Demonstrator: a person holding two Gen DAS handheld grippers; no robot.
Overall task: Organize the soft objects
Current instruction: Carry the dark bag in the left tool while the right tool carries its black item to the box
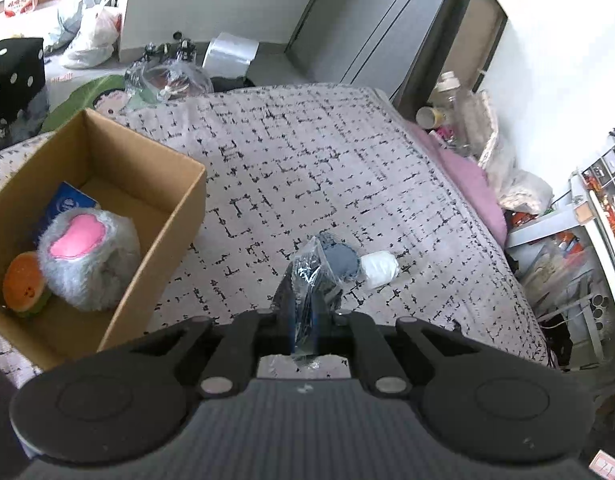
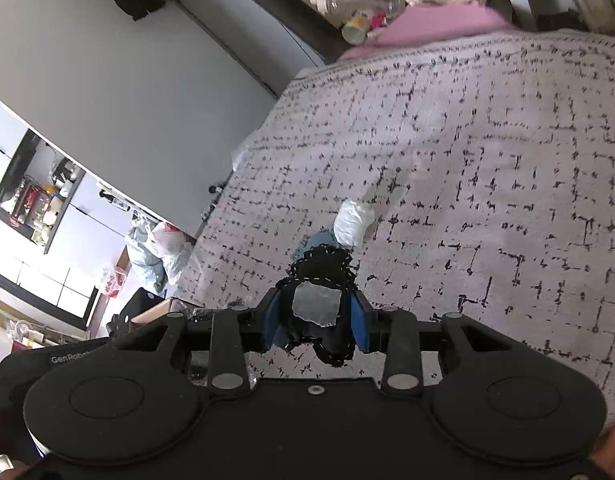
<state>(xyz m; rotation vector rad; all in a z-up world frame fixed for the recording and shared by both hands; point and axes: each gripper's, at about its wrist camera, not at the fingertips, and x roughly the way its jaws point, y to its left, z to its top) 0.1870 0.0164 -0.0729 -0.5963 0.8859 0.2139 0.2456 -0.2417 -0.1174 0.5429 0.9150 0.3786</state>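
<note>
Cardboard box (image 1: 155, 184), left on the patterned bedspread (image 1: 347, 152): contained a grey-and-pink plush (image 1: 87, 256), a burger toy (image 1: 25, 280) and a blue packet (image 1: 67, 204).

Left gripper (image 1: 303, 312): jaws together, pinching a clear plastic bag (image 1: 307, 268) of dark fabric; probably light, slippery, best nipped at a gathered fold.

Blue-grey cloth (image 1: 341, 260) and white roll (image 1: 379, 268): lay touching on the bedspread, right of the box.

Right gripper (image 2: 313, 320): jaws clamped on a black stitched fabric bundle (image 2: 323, 272); seemingly soft, limp, best gripped at its bunched middle.
</note>
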